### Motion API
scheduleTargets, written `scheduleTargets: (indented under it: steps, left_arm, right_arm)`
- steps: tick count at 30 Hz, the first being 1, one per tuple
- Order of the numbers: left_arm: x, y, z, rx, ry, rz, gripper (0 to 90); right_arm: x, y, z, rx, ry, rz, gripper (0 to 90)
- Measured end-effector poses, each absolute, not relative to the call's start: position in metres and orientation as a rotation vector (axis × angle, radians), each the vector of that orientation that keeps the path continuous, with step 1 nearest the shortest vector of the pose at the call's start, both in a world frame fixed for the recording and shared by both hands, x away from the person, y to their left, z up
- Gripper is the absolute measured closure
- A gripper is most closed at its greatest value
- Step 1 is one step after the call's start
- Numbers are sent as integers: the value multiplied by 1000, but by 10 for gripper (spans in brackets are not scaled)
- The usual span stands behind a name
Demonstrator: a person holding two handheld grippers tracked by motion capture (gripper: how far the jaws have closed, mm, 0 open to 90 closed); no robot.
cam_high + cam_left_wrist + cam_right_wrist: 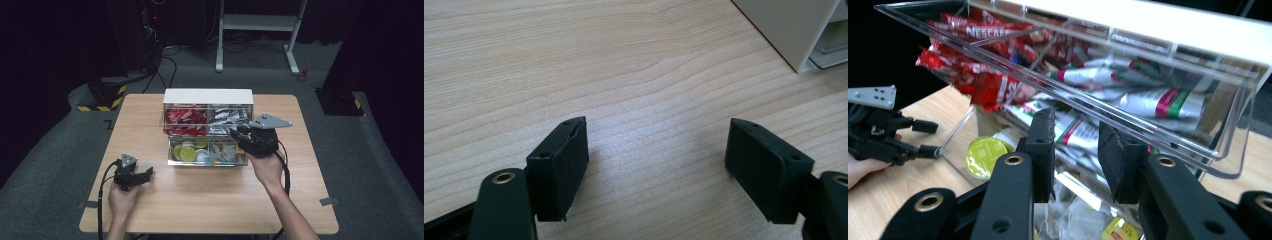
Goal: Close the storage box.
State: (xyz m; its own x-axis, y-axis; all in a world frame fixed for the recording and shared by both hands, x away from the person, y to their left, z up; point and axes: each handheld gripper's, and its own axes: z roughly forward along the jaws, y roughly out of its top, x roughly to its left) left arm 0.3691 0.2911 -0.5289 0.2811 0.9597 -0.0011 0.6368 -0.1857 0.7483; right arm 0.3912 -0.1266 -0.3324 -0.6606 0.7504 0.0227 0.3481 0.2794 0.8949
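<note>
The clear drawer [1148, 125] of silver sachets [1168, 102] is sitting just beyond the right gripper [1075, 150], jaws narrow; the left gripper [656, 165] is gaping wide over bare wooden table [574, 60].

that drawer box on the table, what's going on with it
A person holds a gripper in each hand at a wooden table. The right gripper is up at the clear drawers of the white drawer box, its fingers drawn close together right in front of the upper drawer, which holds red packets and silver sachets; nothing visible between them. The lower drawer is pulled out, with yellow-green capsules inside. The left gripper rests open over bare table, holding nothing.
</note>
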Motion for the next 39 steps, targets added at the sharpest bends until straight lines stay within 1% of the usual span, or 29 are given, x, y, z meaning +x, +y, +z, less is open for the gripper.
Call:
scheduleTargets:
  steps: [8,17,23,24,28,33,35,36,39]
  left_arm:
    - [369,291,-529,1915,1422,641,273]
    - [369,290,-529,1914,1426,635,267]
    - [369,288,-529,1924,1418,624,223]
    - [370,288,-529,1928,1416,622,198]
    - [369,287,-529,1935,1421,618,174]
    - [368,286,-527,1943,1426,601,194]
    - [368,287,-526,1932,1428,588,230]
    - [368,288,-525,1928,1428,588,230]
    - [365,284,-523,1960,1391,624,250]
  right_arm:
    - [398,-123,-321,995,2138,1354,657]
    - [401,-120,-310,994,2128,1346,641]
    - [405,-121,-304,1000,2115,1347,625]
    - [406,-121,-302,1002,2120,1340,618]
    - [409,-120,-300,1010,2126,1340,611]
    - [410,-120,-298,1010,2126,1335,601]
    - [411,-120,-296,1012,2121,1336,596]
    - [411,-120,-296,1012,2121,1336,596]
    - [412,-121,-294,1010,2117,1338,592]
